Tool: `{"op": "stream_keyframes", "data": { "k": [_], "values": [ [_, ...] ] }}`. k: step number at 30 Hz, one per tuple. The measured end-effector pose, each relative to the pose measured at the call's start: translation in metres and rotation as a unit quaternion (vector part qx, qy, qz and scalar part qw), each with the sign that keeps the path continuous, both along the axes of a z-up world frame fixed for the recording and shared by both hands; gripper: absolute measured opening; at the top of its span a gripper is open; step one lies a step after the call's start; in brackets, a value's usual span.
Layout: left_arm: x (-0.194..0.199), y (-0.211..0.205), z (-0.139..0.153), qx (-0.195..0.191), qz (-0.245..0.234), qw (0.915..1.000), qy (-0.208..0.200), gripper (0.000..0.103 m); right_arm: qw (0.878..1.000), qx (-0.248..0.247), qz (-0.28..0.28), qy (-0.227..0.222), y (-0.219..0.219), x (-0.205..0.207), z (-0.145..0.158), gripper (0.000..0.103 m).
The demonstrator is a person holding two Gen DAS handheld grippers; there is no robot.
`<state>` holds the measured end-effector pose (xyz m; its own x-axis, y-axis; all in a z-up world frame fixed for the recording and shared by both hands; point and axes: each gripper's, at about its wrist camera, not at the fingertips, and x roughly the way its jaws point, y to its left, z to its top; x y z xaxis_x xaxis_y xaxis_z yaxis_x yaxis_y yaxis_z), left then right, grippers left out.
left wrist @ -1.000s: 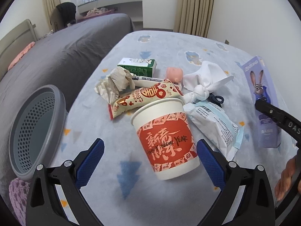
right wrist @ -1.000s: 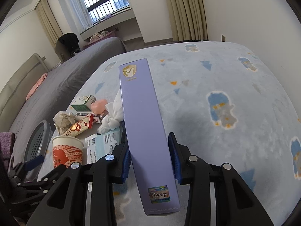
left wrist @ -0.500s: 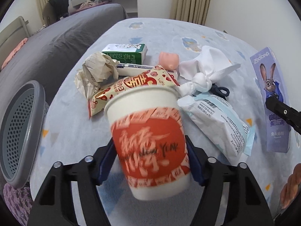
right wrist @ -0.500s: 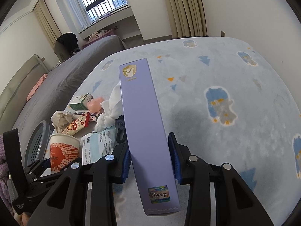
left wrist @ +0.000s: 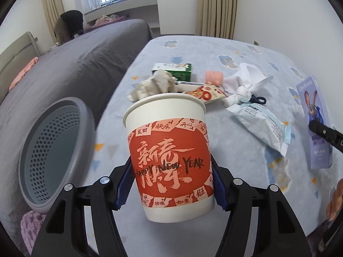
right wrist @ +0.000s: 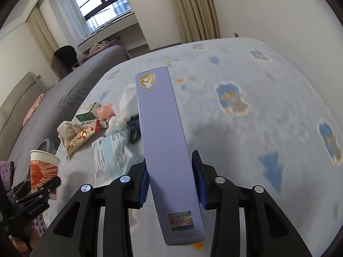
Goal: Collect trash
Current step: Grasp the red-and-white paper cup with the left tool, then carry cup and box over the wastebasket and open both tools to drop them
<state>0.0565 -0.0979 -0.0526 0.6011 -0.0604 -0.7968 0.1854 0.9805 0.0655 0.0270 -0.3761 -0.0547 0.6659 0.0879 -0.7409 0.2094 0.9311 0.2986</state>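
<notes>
My left gripper (left wrist: 170,184) is shut on a white paper cup with a red "Happy New Year" band (left wrist: 169,150) and holds it upright above the bed, right of the grey mesh bin (left wrist: 53,150). The cup also shows in the right wrist view (right wrist: 42,169). My right gripper (right wrist: 171,182) is shut on a long purple Disney box (right wrist: 165,139), lifted above the bed; the box also shows at the right of the left wrist view (left wrist: 315,115). Loose trash lies on the bed: crumpled paper (left wrist: 156,83), a red snack wrapper (left wrist: 205,93), a white-blue packet (left wrist: 259,124), knotted white tissue (left wrist: 246,85).
A green-white carton (left wrist: 171,70), a pink object (left wrist: 213,77) and a dark hair tie (left wrist: 259,100) lie among the trash. The light-blue patterned bedspread (right wrist: 257,128) stretches right. A grey bed (left wrist: 75,68) is left, a wall to the right.
My left gripper moved in, closed on the cup and lifted it off the bed toward the bin side. My right gripper kept hold of the purple box and shifted slightly.
</notes>
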Motion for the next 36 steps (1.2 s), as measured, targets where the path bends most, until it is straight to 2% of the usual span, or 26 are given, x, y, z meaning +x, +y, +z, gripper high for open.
{"op": "stream_keyframes", "data": {
  "k": [7,15,21,30,36],
  "values": [
    [-0.018,0.037,0.017,-0.002,0.003,0.9997,-0.026,0.061,0.999,0.0,-0.033,0.004,0.026,-0.045,0.004,0.036],
    [-0.028,0.081,0.025,-0.013,0.015,0.9987,-0.047,0.061,0.999,-0.014,0.029,0.004,0.098,-0.054,0.024,0.036],
    [-0.027,0.128,0.024,-0.021,0.046,0.9975,-0.048,0.062,0.994,-0.008,0.106,0.004,0.166,-0.03,0.029,0.036],
    [-0.006,0.204,0.018,-0.016,0.101,0.9937,-0.045,0.062,0.973,0.004,0.232,0.008,0.281,0.029,0.027,0.036],
    [0.014,0.243,0.015,-0.016,0.132,0.9901,-0.045,0.062,0.961,0.007,0.275,0.019,0.334,0.067,0.023,0.036]
  ]
}}
